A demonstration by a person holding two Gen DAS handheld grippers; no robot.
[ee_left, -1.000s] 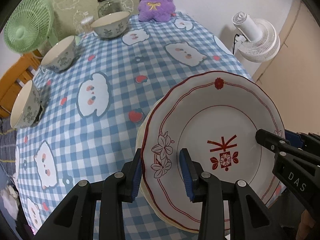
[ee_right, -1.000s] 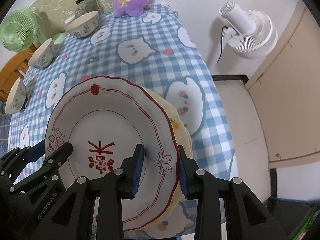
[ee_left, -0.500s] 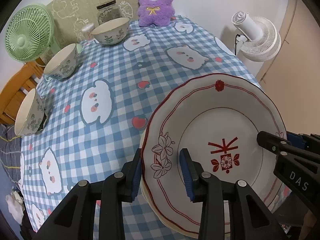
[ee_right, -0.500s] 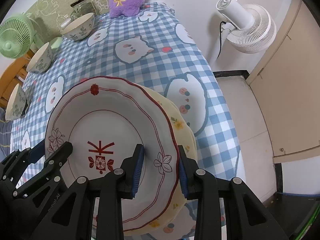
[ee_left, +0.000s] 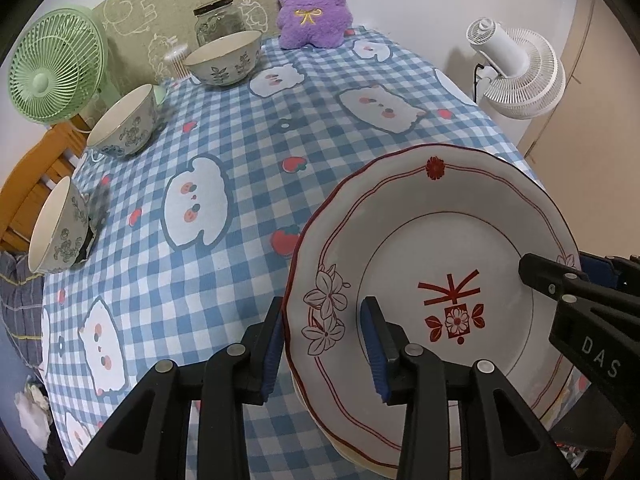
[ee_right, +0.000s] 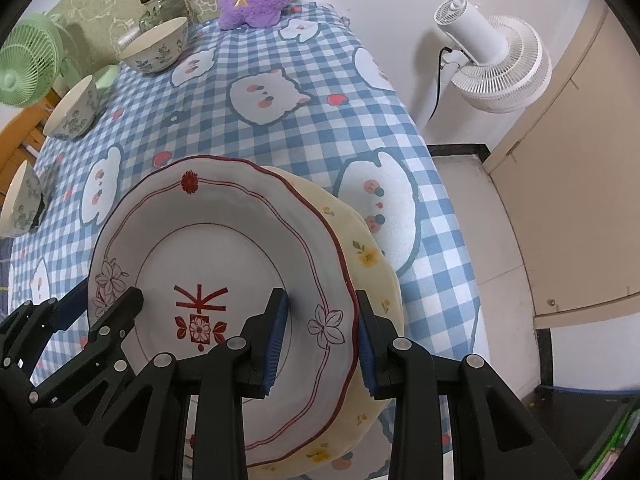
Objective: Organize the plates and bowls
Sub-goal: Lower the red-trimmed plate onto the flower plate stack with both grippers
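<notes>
Red-trimmed white china, the red-rimmed plate (ee_left: 440, 264) lies on top of a cream plate (ee_right: 376, 280) with small yellow flowers, both near the right-hand edge of the table (ee_left: 240, 128), which wears a blue-and-white checked cloth. The left gripper (ee_left: 324, 344) straddles the plate's left rim: one blue-padded finger sits outside and under the scalloped edge, the other over the inner slope, partly closed on the rim. The right gripper (ee_right: 320, 336) straddles the opposite rim the same way, one finger inside the well and the other outside against the red edge, just above the cream plate; whether its outer pad also touches the cream plate I cannot tell. The cream plate shows past the white one only on its right and near sides. Three patterned bowls line the left and far sides of the table: the near bowl (ee_left: 60, 232) at the left edge, the middle bowl (ee_left: 124, 120) beyond it, the far bowl (ee_left: 224, 58) near a glass jar (ee_left: 218, 16). The cloth between bowls and plates lies open. A purple plush toy (ee_left: 312, 4) sits at the far edge; a green fan (ee_left: 52, 64) stands to the left, a white fan (ee_left: 516, 72) off the right side.
</notes>
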